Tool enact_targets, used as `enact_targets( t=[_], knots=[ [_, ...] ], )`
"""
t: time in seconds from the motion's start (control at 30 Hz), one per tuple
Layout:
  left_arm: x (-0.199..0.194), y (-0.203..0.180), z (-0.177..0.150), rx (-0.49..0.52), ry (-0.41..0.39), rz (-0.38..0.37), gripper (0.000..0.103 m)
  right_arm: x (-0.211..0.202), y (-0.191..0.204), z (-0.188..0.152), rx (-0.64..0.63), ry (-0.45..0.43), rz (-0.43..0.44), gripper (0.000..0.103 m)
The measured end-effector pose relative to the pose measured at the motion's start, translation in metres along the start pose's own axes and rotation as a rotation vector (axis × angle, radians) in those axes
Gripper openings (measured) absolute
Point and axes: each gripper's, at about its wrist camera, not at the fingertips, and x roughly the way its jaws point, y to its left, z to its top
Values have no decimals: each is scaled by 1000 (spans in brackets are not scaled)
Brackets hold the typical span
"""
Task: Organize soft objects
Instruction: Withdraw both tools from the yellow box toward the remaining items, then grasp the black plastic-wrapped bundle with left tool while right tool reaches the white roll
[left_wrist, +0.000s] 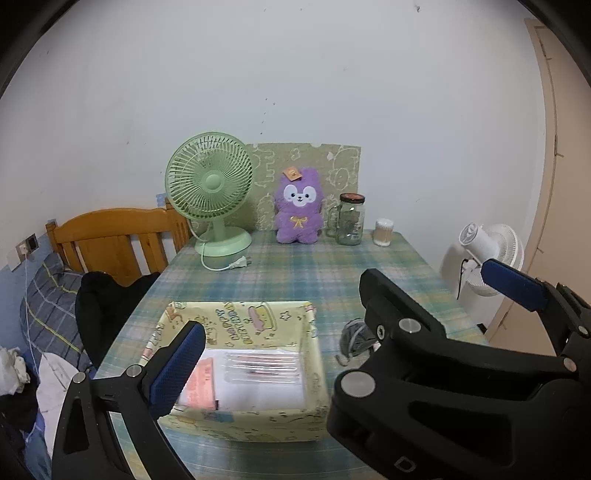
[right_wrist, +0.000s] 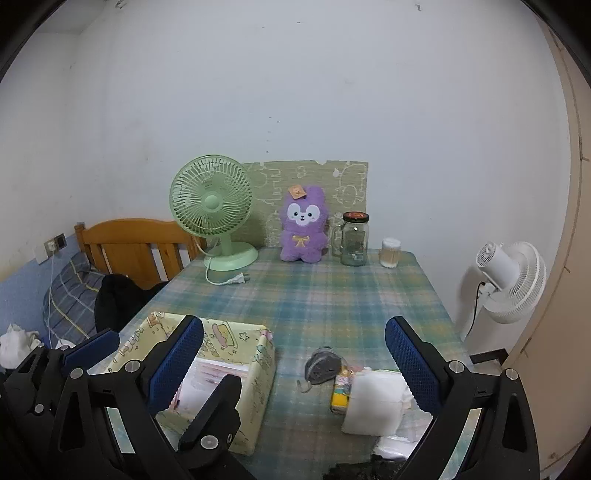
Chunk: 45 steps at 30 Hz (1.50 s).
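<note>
Right gripper (right_wrist: 295, 373) hung spread wide, empty, above the table's (right_wrist: 332, 295) near edge. Left gripper (left_wrist: 332, 354) likewise gaped, over the patterned box (left_wrist: 258, 424). White soft pack (right_wrist: 373, 402) lay just right of the box, grey fabric bundle (right_wrist: 321, 365) beside it. Pack looked light, squashy, film-slick; likely best pinched across its middle.

Tabletop (right_wrist: 332, 295) centre: open plaid. Rear edge: green fan (right_wrist: 212, 206), purple plush (right_wrist: 303, 229), jar (right_wrist: 354, 238). Near edge: yellow box (right_wrist: 255, 373), white packets (right_wrist: 373, 402).
</note>
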Motion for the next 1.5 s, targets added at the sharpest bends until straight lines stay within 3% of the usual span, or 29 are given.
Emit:
enact_targets(
  t=[0.8,1.5],
  knots=[
    [12,-57,-37,30,19,-66,101,-7,-55,-45,0,0,-68,100],
    [50,-97,-87,88,144,-192,101,11,-101,-106,50,94,-137,97]
  ],
)
